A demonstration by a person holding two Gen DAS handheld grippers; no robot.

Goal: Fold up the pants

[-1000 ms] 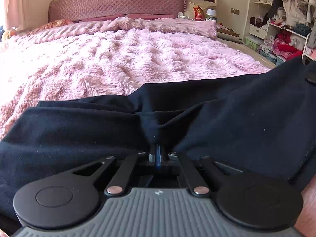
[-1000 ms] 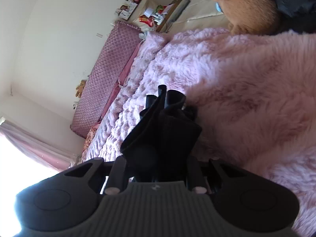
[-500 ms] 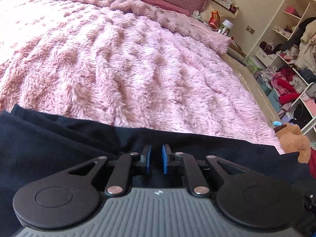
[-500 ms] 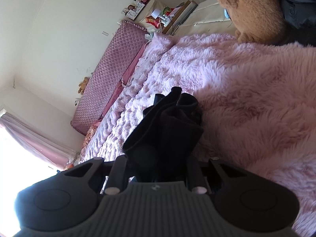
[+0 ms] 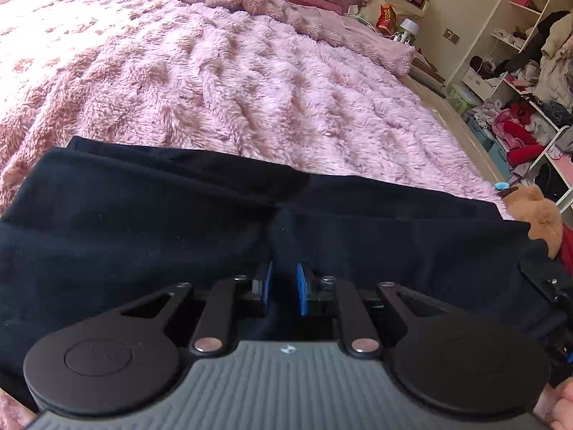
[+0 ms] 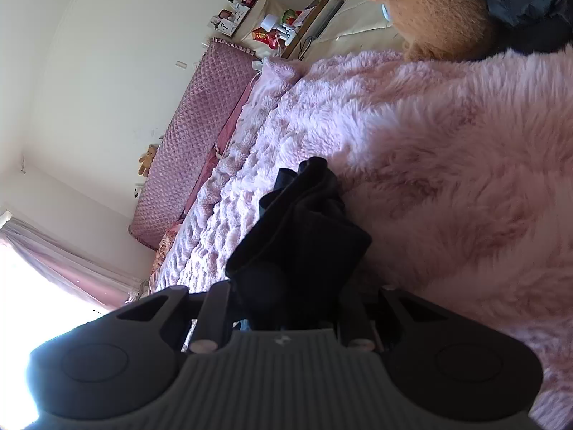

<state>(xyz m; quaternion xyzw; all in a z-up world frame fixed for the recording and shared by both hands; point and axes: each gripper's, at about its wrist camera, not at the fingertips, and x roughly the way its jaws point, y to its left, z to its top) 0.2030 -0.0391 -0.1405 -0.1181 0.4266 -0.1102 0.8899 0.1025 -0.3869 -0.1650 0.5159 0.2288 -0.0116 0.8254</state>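
Here the left gripper (image 5: 283,283) has its blue pads (image 5: 302,288) a narrow gap apart, and nothing seems pinched between them; the dark cloth lies beneath and ahead of them, not in their bite. The right gripper (image 6: 286,308) is another matter: a bunched wad of the pants (image 5: 143,222) fills the space between its fingers and hides the pads, so it looks clamped on that fold.

My guess is that the left end was let go on purpose, so that half can rest flat, while the right keeps its corner to steady or carry the next fold.

Outward from the left pads, the navy pants spread in a broad band across the near edge of the fluffy pink blanket (image 5: 250,82), with a seam or crease running up from the pads. That flat layout shows only in the left view. The right view shows instead how crumpled the held end is, and a brown plush toy (image 6: 429,7) past the bed's edge, near the headboard (image 6: 200,136).
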